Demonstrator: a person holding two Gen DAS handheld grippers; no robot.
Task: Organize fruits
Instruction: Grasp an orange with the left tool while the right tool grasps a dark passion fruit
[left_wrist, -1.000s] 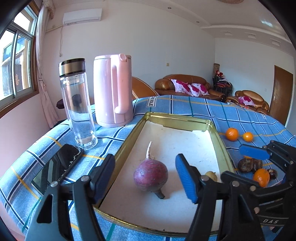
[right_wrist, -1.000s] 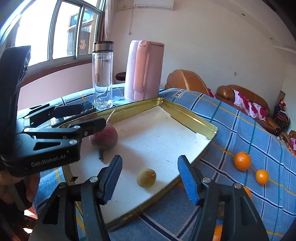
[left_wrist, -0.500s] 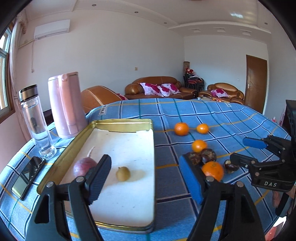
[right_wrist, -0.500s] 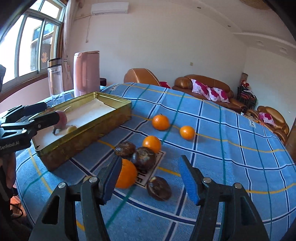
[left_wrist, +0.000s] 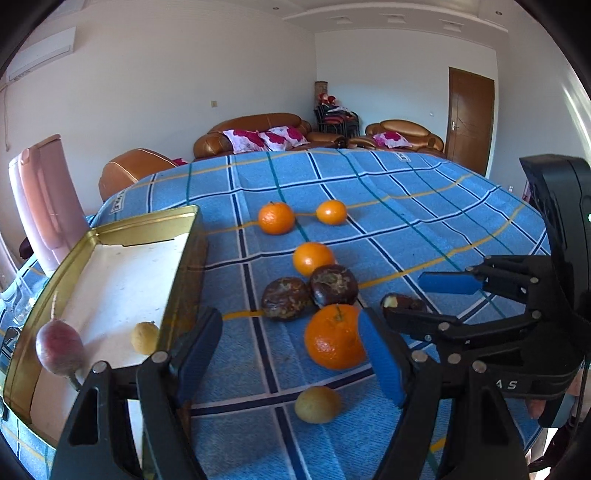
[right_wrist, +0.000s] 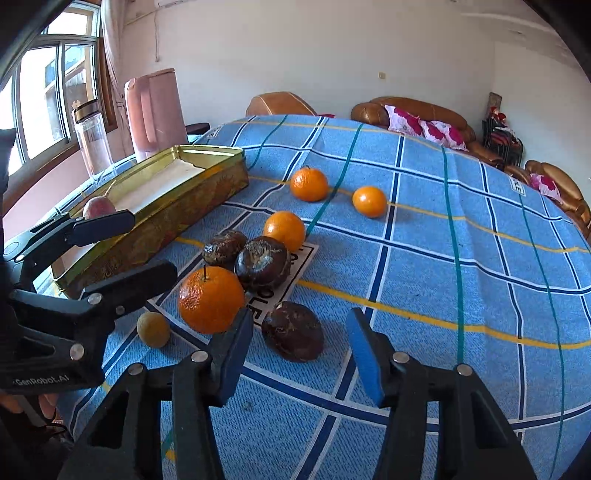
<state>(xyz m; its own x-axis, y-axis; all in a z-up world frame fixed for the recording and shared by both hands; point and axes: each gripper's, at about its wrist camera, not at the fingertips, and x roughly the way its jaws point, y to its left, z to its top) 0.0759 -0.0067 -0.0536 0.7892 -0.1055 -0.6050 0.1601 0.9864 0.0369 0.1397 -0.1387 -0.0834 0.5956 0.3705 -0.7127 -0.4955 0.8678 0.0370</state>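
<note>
A gold tray (left_wrist: 177, 266) at the left holds a red fruit (left_wrist: 59, 347) and a small yellow fruit (left_wrist: 146, 338). Loose on the blue checked cloth lie several oranges, among them a big orange (left_wrist: 334, 338), dark brown fruits (left_wrist: 288, 299) and another small yellow fruit (left_wrist: 317, 404). My left gripper (left_wrist: 291, 354) is open beside the tray, the big orange just ahead of its right finger. My right gripper (right_wrist: 300, 354) straddles one dark fruit (right_wrist: 293, 336). Its jaws are closing, and gaps still show on both sides of the fruit.
A pink kettle (right_wrist: 155, 110) and a glass bottle (right_wrist: 92, 140) stand behind the tray. A printed label (right_wrist: 291, 280) lies under the fruit cluster. Two oranges (right_wrist: 309, 183) (right_wrist: 369, 201) sit farther back. Brown sofas stand beyond the table.
Both views have swung from the tray over to the loose fruit on the cloth. The right gripper's jaws have narrowed around a dark fruit. The left jaws stand slightly wider than before.
</note>
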